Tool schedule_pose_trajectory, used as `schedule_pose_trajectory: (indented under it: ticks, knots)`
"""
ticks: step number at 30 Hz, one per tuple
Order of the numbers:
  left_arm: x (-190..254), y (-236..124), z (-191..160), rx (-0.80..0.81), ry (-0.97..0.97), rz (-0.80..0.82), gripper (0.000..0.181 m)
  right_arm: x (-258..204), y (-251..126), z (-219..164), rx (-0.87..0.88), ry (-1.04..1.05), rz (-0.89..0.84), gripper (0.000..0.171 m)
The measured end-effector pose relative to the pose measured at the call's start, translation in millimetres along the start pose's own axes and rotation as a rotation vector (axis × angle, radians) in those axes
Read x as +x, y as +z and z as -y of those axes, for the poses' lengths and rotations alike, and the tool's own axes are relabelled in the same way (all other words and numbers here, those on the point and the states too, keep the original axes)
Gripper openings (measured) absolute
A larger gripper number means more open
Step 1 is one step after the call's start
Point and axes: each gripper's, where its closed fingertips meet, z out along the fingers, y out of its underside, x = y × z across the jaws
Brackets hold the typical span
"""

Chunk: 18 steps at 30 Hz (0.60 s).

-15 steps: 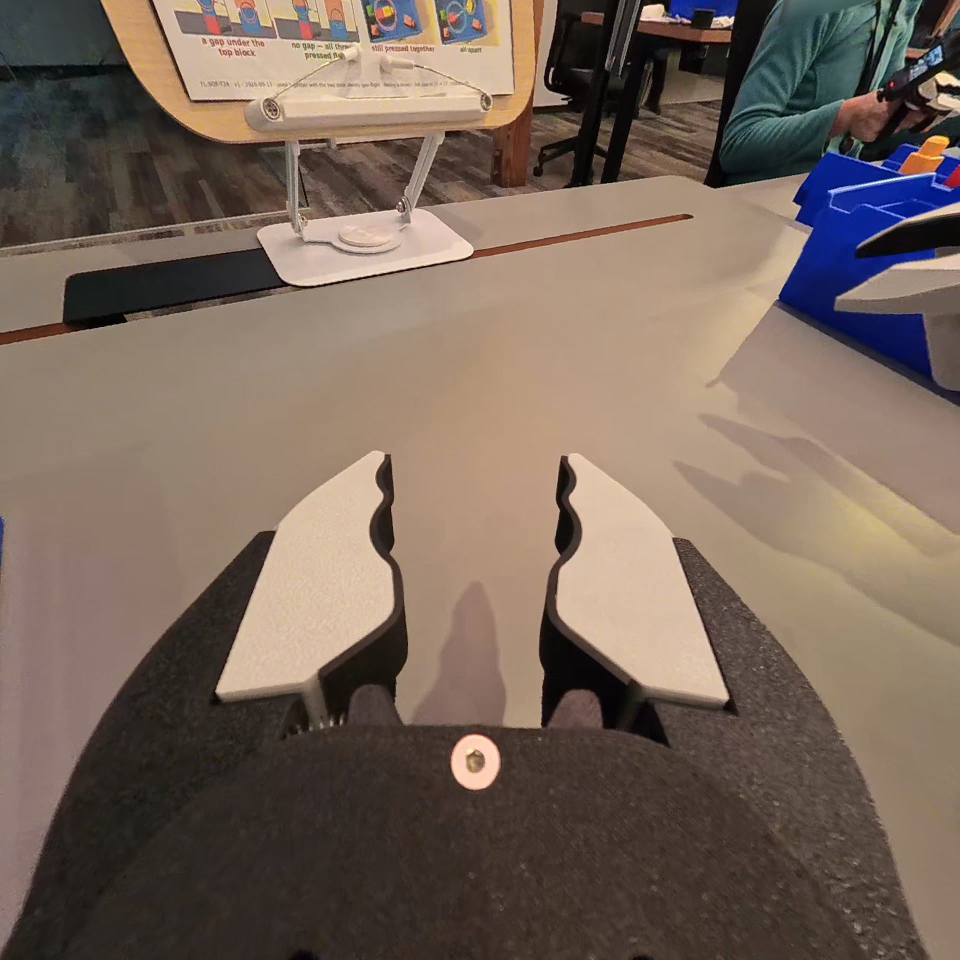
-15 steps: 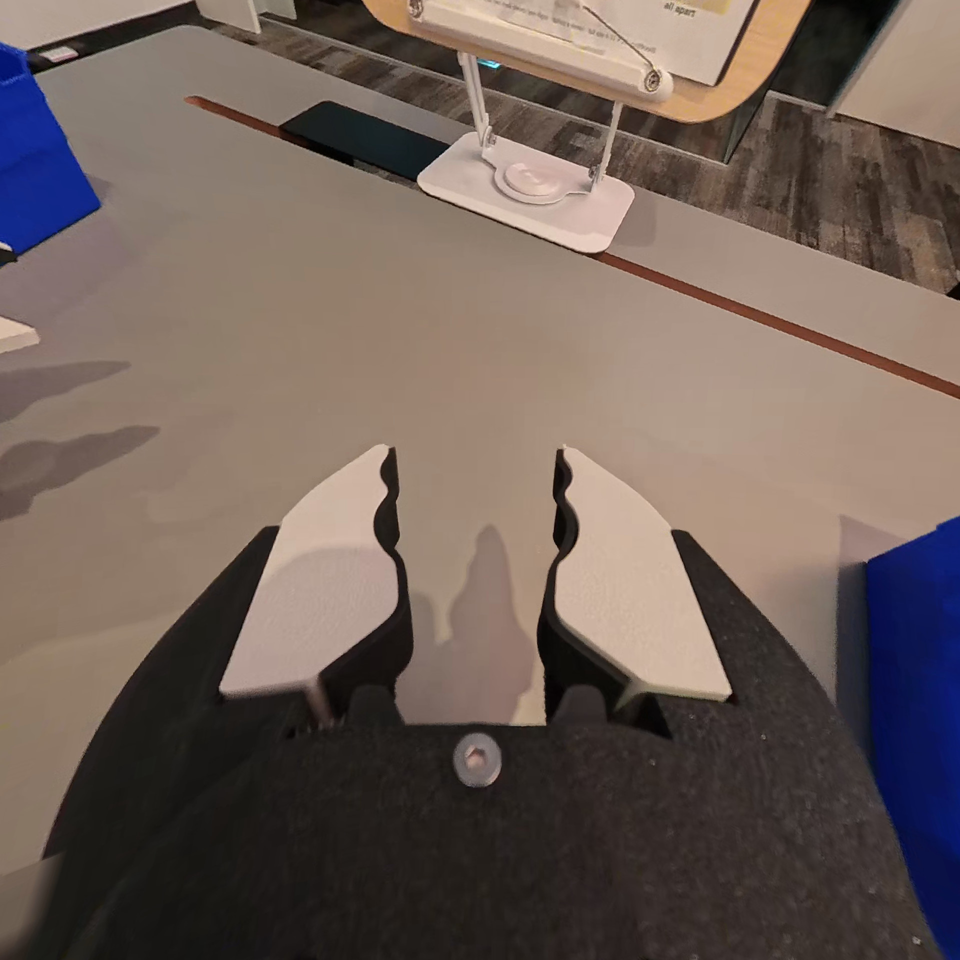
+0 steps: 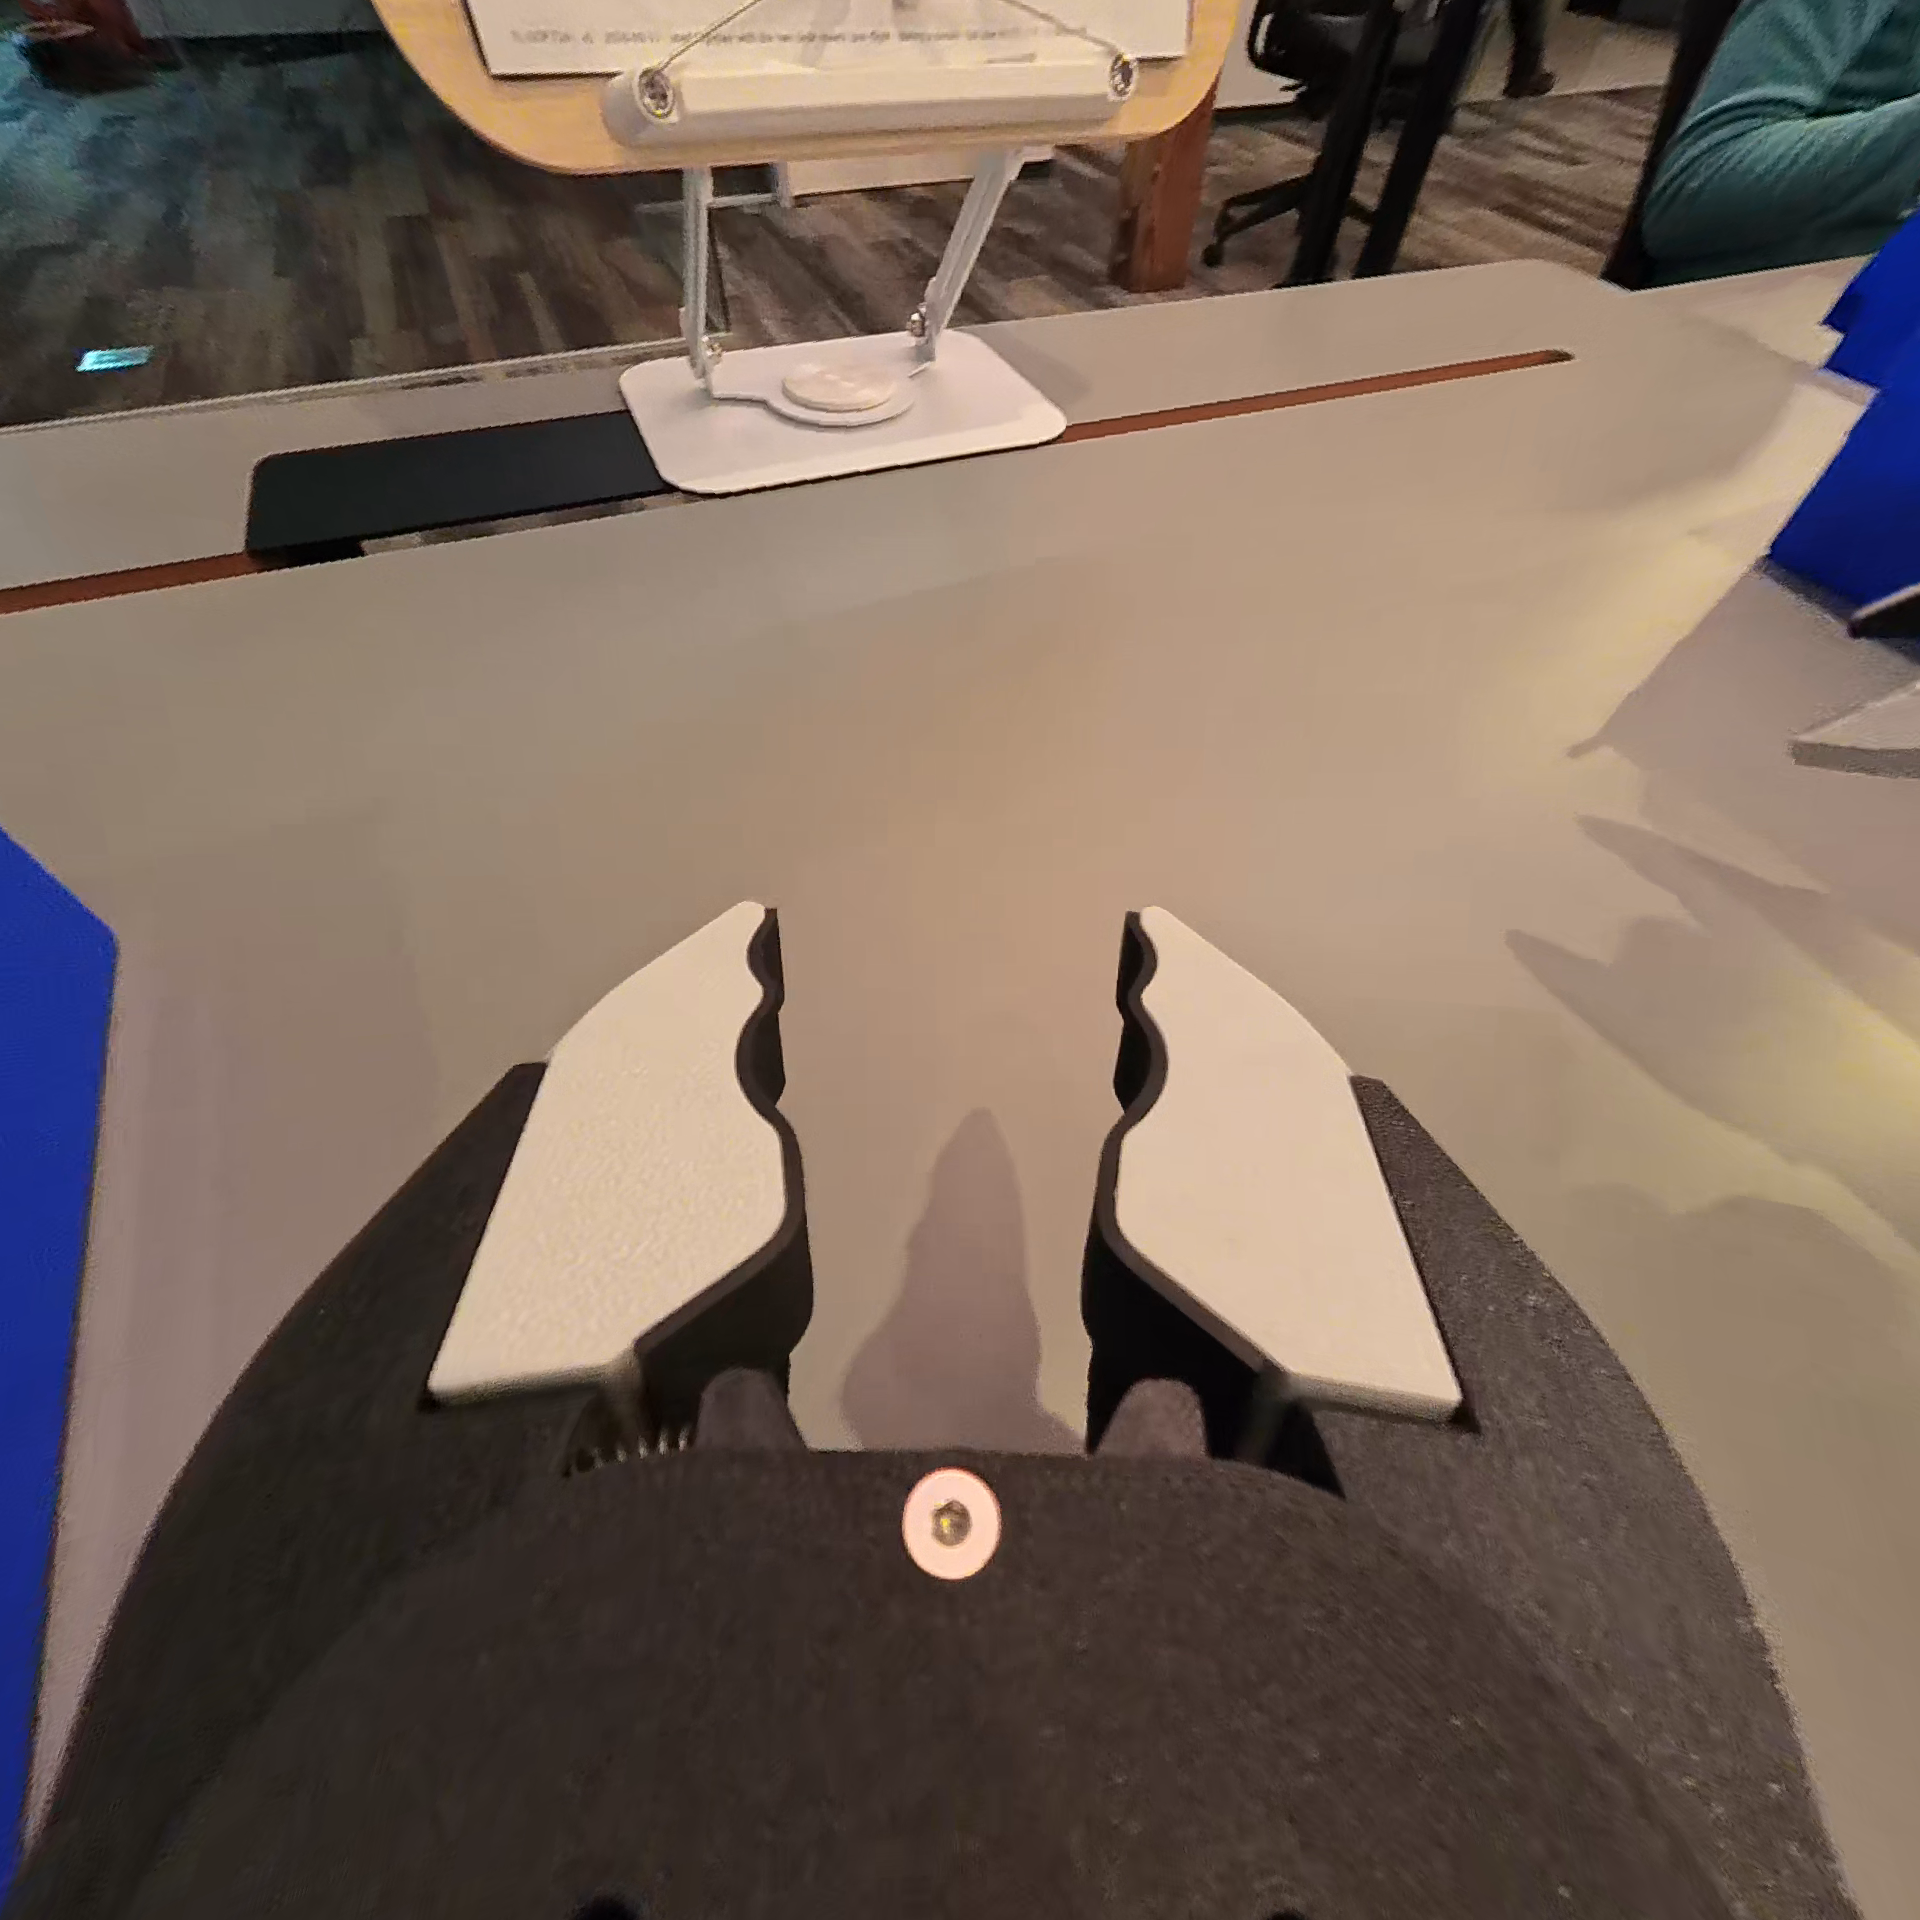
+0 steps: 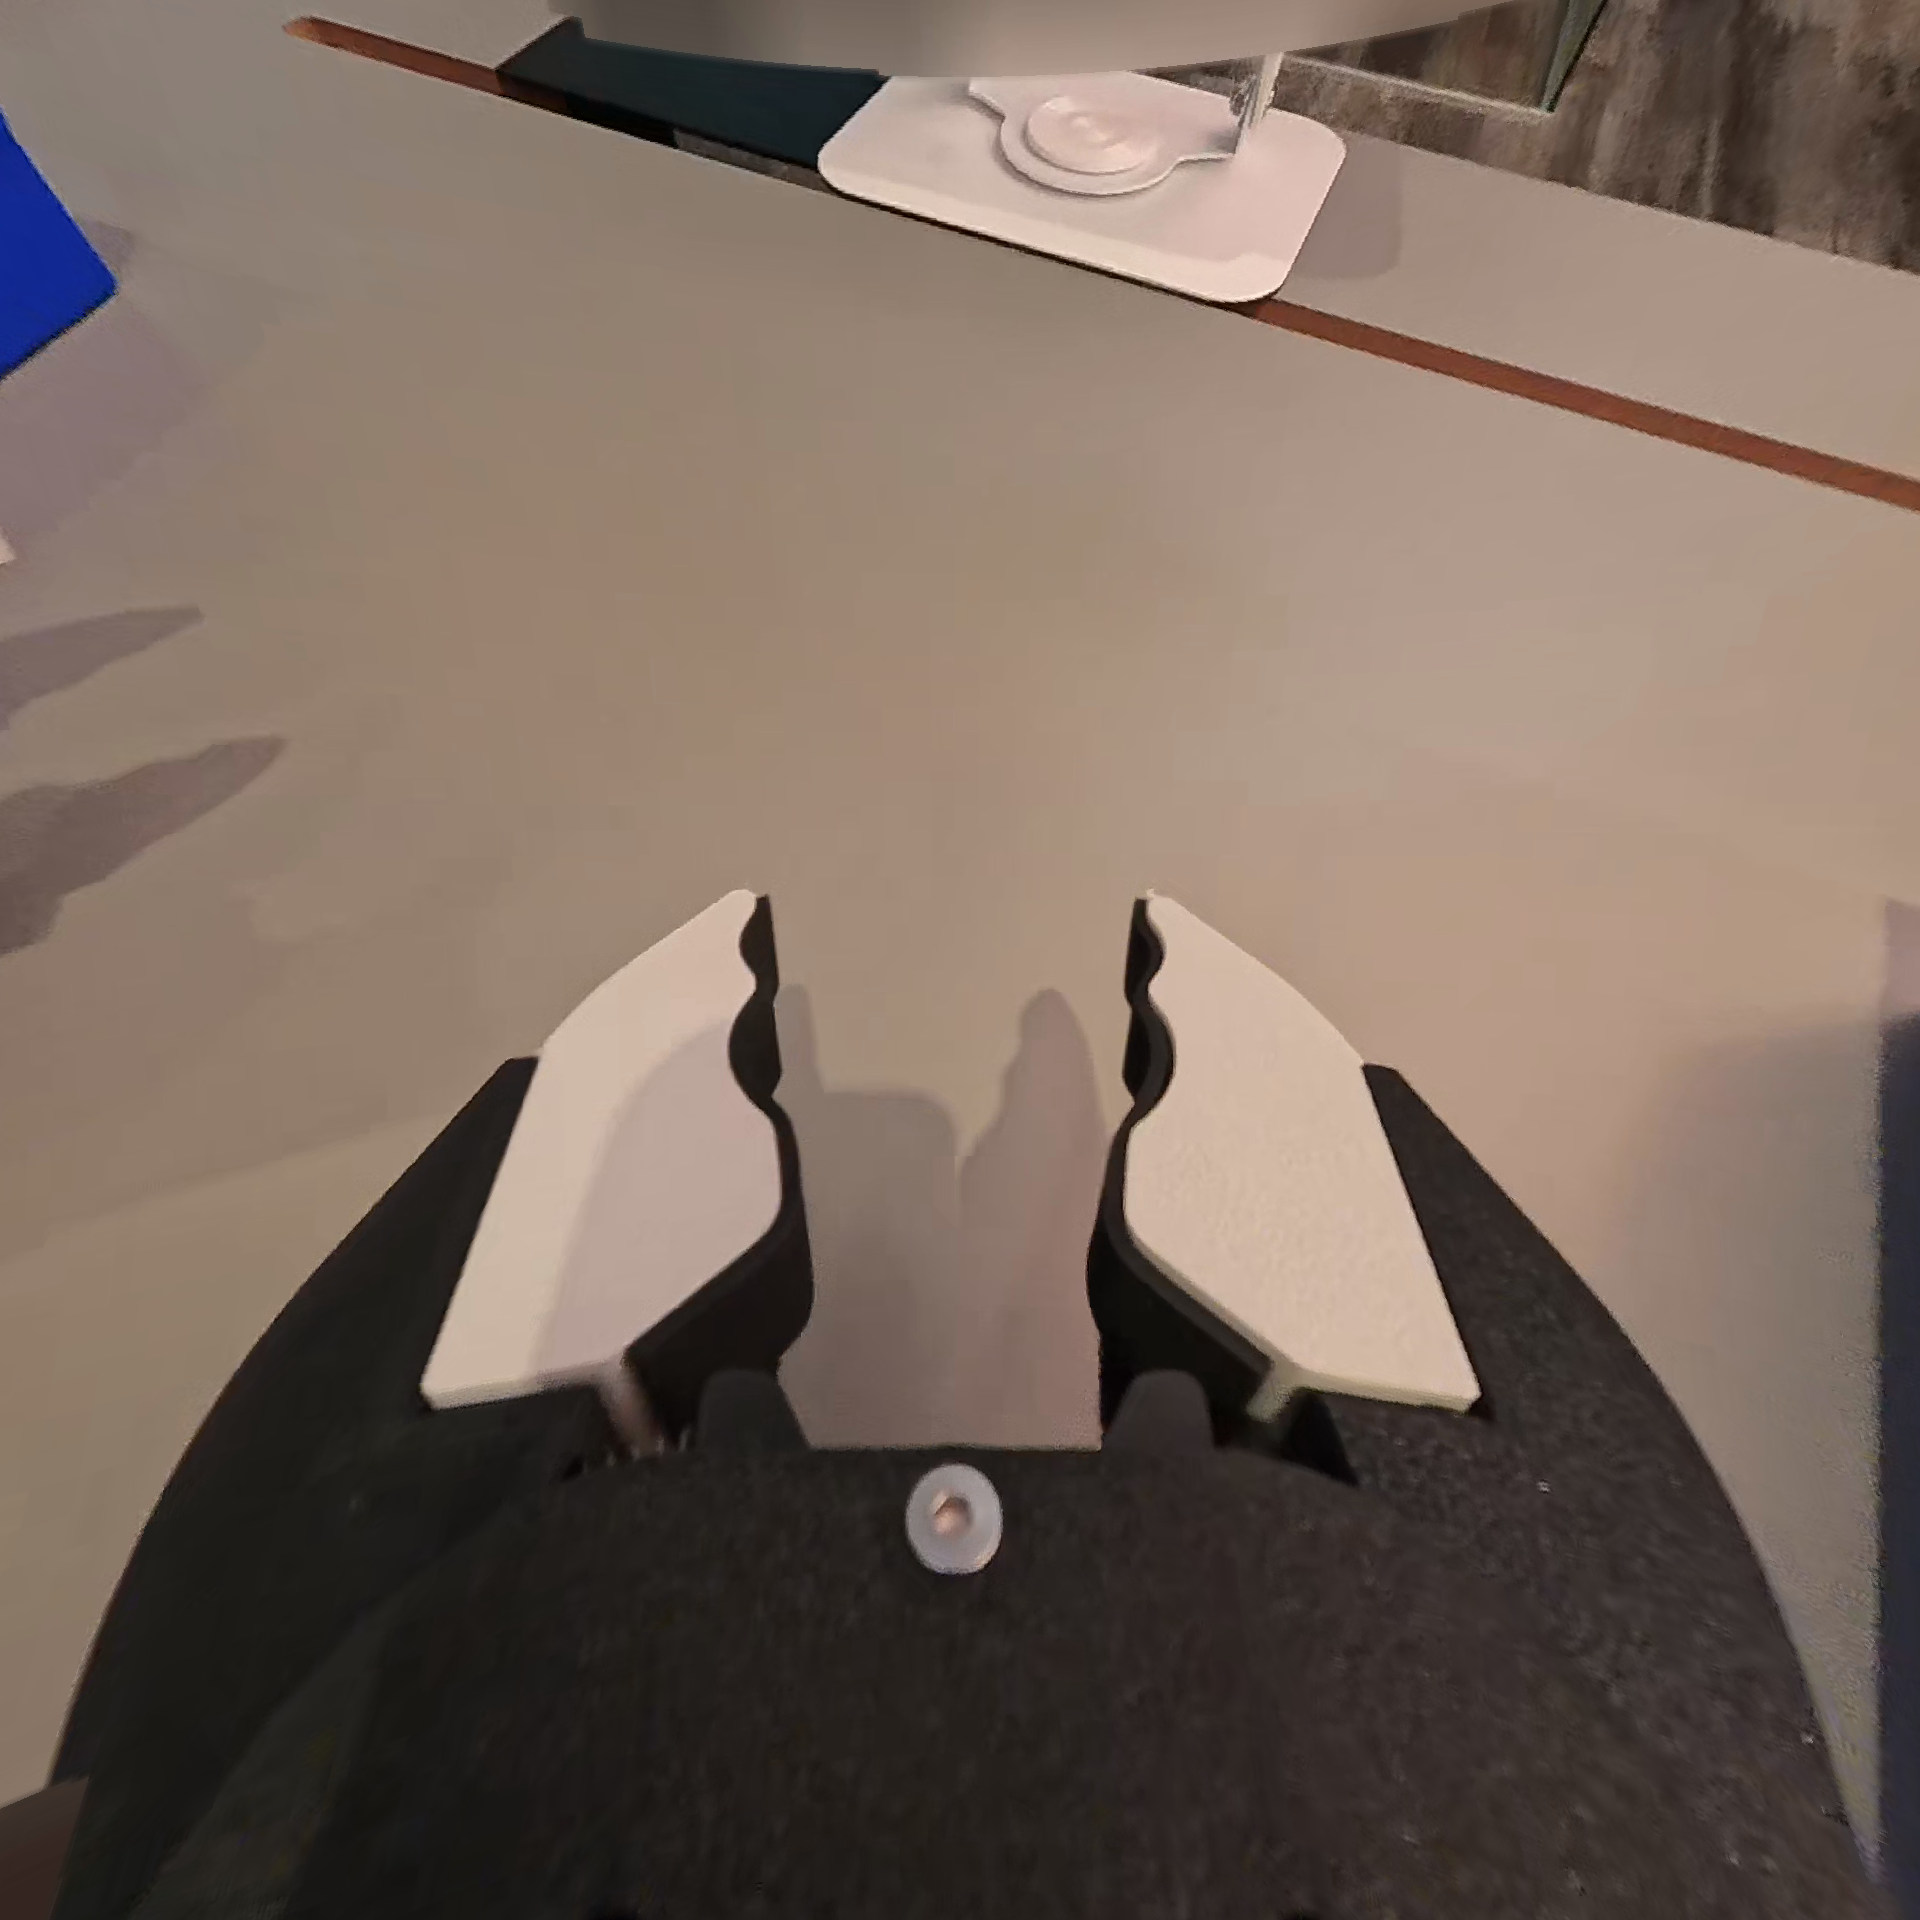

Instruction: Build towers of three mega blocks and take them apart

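My left gripper (image 3: 951, 925) is open and empty above the bare grey table (image 3: 935, 675). My right gripper (image 4: 951, 909) is open and empty above the same table (image 4: 935, 571). No mega block shows in either view. A blue bin (image 3: 1860, 457) stands at the right edge of the left wrist view, with the tips of the other gripper (image 3: 1870, 675) in front of it. Another blue bin (image 3: 42, 1195) shows at the left edge. In the right wrist view a blue bin corner (image 4: 42, 249) shows at the upper left and a dark blue edge (image 4: 1896, 1143) at the right.
A white stand base (image 3: 842, 416) holds a wooden board with an instruction sheet (image 3: 831, 62) at the table's far side; it also shows in the right wrist view (image 4: 1091, 177). A black pad (image 3: 447, 499) lies beside it. A person's teal sleeve (image 3: 1787, 156) is at the far right.
Both grippers have moved forward toward the stand and tilted down. The left view has swung left, so the right blue bin has slid toward the frame edge. Both stay open.
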Motion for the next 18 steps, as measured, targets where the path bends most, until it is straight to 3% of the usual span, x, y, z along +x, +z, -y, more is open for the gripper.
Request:
schedule_pose_trajectory:
  ticks: [7, 18]
  knots:
    - [1.0, 9.9, -8.4, -0.057, 0.009, 0.042, 0.064, 8.5, -2.1, -15.5, -0.016, -0.007, 0.048, 0.063]
    - [0.5, 3.9, -2.9, -0.014, -0.023, -0.035, 0.063, 17.0, 0.8, 8.3, -0.032, -0.014, -0.042, 0.061]
